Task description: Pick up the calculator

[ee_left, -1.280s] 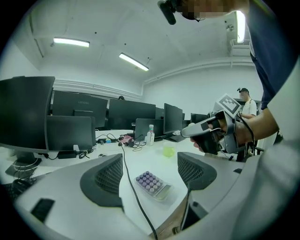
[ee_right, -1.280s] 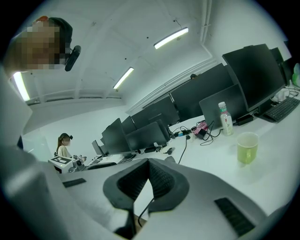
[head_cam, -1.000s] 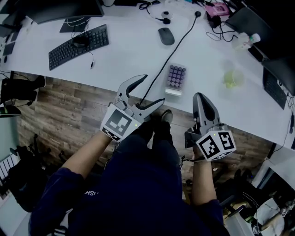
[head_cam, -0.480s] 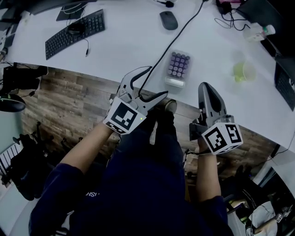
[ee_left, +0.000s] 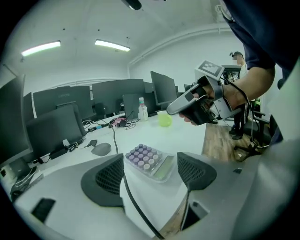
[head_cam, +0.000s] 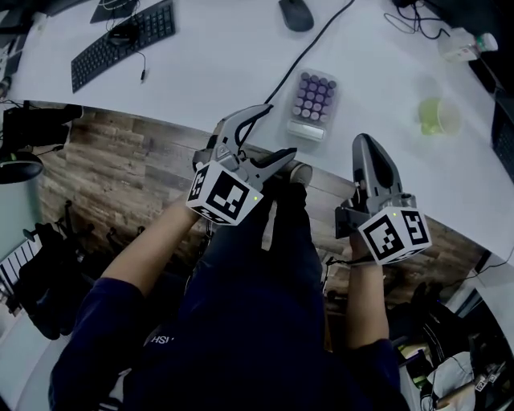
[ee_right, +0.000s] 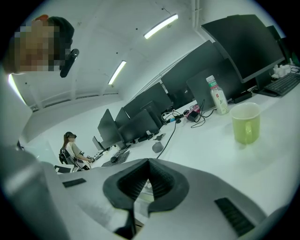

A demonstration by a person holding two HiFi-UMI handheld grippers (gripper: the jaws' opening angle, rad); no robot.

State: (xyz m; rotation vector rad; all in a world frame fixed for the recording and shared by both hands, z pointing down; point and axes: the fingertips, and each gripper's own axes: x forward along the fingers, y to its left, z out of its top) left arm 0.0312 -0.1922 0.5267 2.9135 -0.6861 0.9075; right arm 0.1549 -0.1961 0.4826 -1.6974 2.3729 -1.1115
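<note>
The calculator (head_cam: 312, 104), clear-cased with purple round keys, lies near the front edge of the white desk (head_cam: 225, 72). My left gripper (head_cam: 279, 131) is open just off that edge, left of and below the calculator, not touching it. In the left gripper view the calculator (ee_left: 149, 161) lies beyond the spread jaws of the left gripper (ee_left: 150, 176). My right gripper (head_cam: 366, 144) is shut and empty, held right of the calculator, short of the desk edge. Its closed pads fill the right gripper view (ee_right: 149, 176).
A black cable (head_cam: 309, 56) runs down the desk past the calculator's left side and over the edge by the left gripper. A grey mouse (head_cam: 296, 14), a keyboard (head_cam: 120, 40), a green cup (head_cam: 436, 116) and a bottle (ee_right: 216, 96) sit farther back. Wooden floor (head_cam: 104, 177) lies below.
The head view has tipped, so the desk sits higher in the picture. Both grippers have drifted slightly up and right with it. Left stays open, right stays shut.
</note>
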